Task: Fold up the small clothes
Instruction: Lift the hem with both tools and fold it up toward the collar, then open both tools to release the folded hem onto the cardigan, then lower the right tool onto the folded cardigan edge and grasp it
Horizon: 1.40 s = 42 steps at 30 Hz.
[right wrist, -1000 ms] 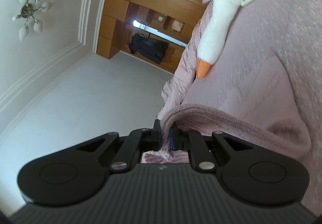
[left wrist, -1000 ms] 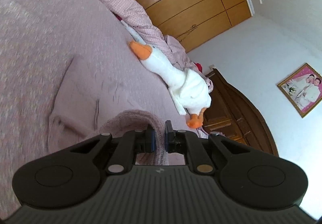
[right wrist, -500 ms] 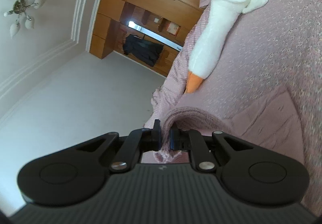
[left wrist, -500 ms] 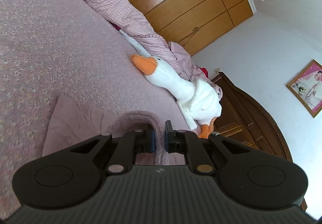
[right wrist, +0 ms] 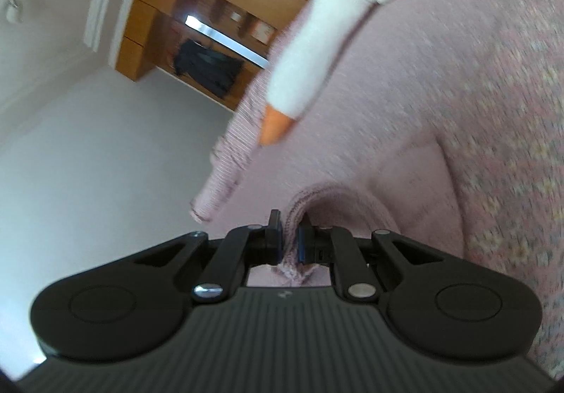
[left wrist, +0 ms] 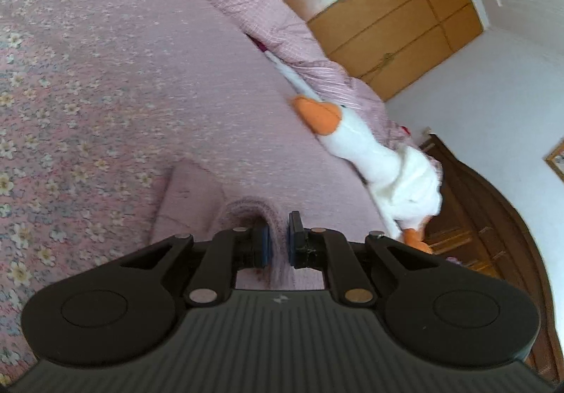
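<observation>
Both tongs are clamped on the same small pink knitted garment (left wrist: 192,202), each pinching a raised edge of it between blue pads. In the left wrist view the left tongs (left wrist: 278,239) hold a rolled hem at lower centre, and the rest of the cloth trails away to the left of the grip, lying flat on the bed (left wrist: 105,68). In the right wrist view the right tongs (right wrist: 289,241) grip a ribbed edge at lower centre, and the cloth spreads out to the right of the grip and up toward mid-right of the frame. So the garment's body lies between the two grips and ahead of them, its held edge stretched from one to the other. The fold probably turns on carrying that edge forward over the flat part. A white toy goose (left wrist: 380,163) lies beyond, well apart.
</observation>
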Available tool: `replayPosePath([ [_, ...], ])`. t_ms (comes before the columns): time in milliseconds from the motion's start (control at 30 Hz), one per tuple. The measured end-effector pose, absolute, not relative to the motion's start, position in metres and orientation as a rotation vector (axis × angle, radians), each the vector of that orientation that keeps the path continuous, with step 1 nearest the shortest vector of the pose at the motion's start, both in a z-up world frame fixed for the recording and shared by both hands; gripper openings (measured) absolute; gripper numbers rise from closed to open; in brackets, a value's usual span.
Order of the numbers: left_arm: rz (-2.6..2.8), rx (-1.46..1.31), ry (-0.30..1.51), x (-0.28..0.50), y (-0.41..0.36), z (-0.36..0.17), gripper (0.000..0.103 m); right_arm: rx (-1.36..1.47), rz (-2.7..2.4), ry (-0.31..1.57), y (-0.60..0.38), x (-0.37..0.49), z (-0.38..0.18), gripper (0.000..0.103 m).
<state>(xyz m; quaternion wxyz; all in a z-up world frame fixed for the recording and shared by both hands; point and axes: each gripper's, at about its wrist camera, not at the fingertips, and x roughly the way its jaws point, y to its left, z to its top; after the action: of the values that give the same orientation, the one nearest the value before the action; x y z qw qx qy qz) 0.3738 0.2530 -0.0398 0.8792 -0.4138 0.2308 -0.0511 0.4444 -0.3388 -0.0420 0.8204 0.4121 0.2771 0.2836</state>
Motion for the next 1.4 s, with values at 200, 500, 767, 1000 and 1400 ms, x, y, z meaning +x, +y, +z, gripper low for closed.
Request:
replayPosePath([
  [200, -0.060, -0.797, 0.461, 0.374, 0.244, -0.036, 0.011, 0.890, 0.633, 0.604, -0.340, 0.444, -0.041, 0.014],
  [500, -0.072, -0.642, 0.348, 0.357, 0.218, -0.002, 0.064, 0.870, 0.618, 0.415, -0.355, 0.424, -0.009, 0.074],
  [767, -0.338, -0.236, 0.641, 0.381, 0.126, -0.007, 0.064, 0.491, 0.713, 0.500, -0.299, 0.408, 0.013, 0.045],
  [1000, -0.187, -0.183, 0.669, 0.398, 0.123, -0.019, 0.063, 0.219, 0.813, 0.628, -0.232, 0.396, 0.000, 0.029],
  [1400, 0.060, -0.235, 0.584, 0.409, 0.180, -0.011, 0.067, 0.306, 0.763, 0.666, -0.245, 0.401, -0.009, 0.028],
])
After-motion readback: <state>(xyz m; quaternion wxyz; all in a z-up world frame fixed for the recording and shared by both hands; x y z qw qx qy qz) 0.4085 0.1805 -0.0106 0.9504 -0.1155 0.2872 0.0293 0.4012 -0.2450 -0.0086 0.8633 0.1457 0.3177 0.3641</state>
